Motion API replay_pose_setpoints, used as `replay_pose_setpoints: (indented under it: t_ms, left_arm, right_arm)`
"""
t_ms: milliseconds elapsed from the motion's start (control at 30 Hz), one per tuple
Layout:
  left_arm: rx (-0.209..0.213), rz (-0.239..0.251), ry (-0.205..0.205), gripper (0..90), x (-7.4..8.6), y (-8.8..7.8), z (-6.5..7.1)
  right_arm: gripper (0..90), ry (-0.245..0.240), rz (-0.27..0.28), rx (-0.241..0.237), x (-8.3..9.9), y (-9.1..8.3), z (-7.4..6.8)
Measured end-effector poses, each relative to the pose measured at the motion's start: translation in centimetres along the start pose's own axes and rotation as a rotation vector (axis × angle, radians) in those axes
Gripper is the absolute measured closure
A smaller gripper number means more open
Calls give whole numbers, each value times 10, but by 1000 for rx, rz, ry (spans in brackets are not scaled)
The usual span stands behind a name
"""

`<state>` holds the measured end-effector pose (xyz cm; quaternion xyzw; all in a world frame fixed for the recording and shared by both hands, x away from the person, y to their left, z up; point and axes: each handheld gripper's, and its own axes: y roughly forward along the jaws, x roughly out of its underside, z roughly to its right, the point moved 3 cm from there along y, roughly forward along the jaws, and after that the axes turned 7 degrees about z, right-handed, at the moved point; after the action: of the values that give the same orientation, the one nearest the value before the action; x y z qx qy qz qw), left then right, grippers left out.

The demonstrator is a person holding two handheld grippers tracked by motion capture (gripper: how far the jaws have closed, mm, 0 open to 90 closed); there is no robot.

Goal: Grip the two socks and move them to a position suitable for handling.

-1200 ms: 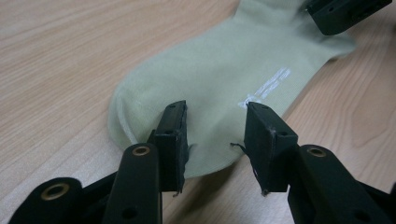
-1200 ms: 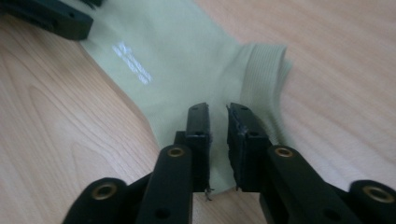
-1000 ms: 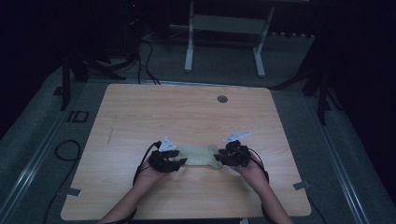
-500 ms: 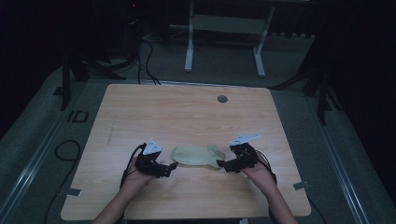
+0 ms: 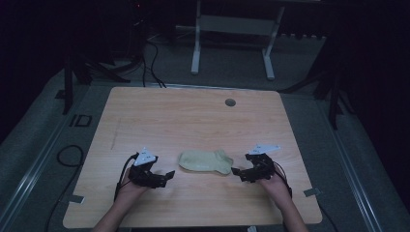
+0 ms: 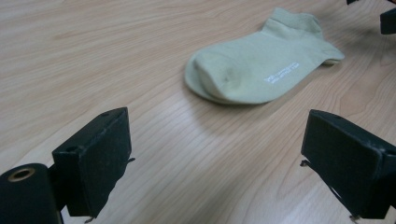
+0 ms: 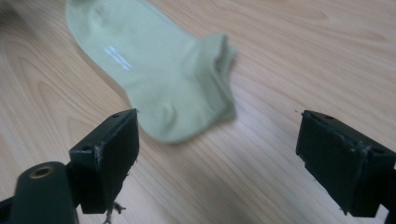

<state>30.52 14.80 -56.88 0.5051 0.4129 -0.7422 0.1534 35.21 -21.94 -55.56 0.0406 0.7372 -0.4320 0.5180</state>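
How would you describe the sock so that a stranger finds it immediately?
Look at the wooden table, near its front edge, between the left gripper and right gripper. The sock lies flat there: pale green, ankle-cut, the only soft thing.

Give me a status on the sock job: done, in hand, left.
Done: the sock lies flat on the table, toe toward the left gripper, cuff toward the right gripper. In hand: nothing; both sets of jaws stand open, clear of the sock on either side. Left: any further handling; the pictures show none begun.
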Motion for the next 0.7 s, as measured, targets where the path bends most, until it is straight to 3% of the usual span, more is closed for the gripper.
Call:
replay_pose_setpoints:
  t_ms: [167,467,700]
  left_arm:
    - [-19,6,-20,87,7,-11,-8]
    - [-63,4,-1,86,16,-26,-18]
    - [-98,21,-31,85,24,-41,-28]
  right_arm:
    - [132,31,-11,40,14,-9,11]
    - [133,67,-12,91,35,-24,26]
    - [133,106,-6,121,51,-42,34]
